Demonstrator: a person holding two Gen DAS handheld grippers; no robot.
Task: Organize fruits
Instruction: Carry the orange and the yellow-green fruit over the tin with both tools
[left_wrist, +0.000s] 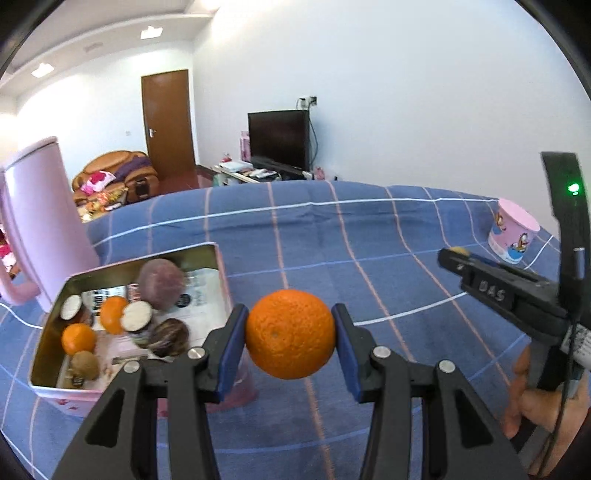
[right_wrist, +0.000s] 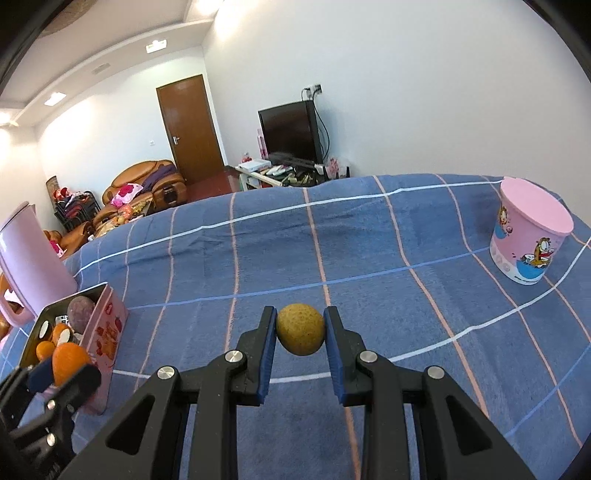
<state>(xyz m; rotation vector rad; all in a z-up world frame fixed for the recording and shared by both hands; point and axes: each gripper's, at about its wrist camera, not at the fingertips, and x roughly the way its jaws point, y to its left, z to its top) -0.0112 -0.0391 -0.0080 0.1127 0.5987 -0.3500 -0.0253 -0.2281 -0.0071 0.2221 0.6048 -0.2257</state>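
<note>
Above the blue plaid bed cover (left_wrist: 332, 236), left gripper (left_wrist: 290, 334) pinches an orange (left_wrist: 290, 334) off the surface, fruit tin (left_wrist: 218, 273) at its 9 o'clock. Right gripper (right_wrist: 300, 334) pinches a small yellow-brown fruit (right_wrist: 300, 334); pink cup (right_wrist: 528, 240) at 2 o'clock.

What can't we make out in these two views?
- Tin floor, left wrist view: covered by fruit and papers; near corner hidden behind the left gripper holding the orange.
- Right gripper holds a small yellow-brown fruit: its kind can't be told.
- Pink cup contents: lid on.
- Pink jug: cut off at the left edge.
</note>
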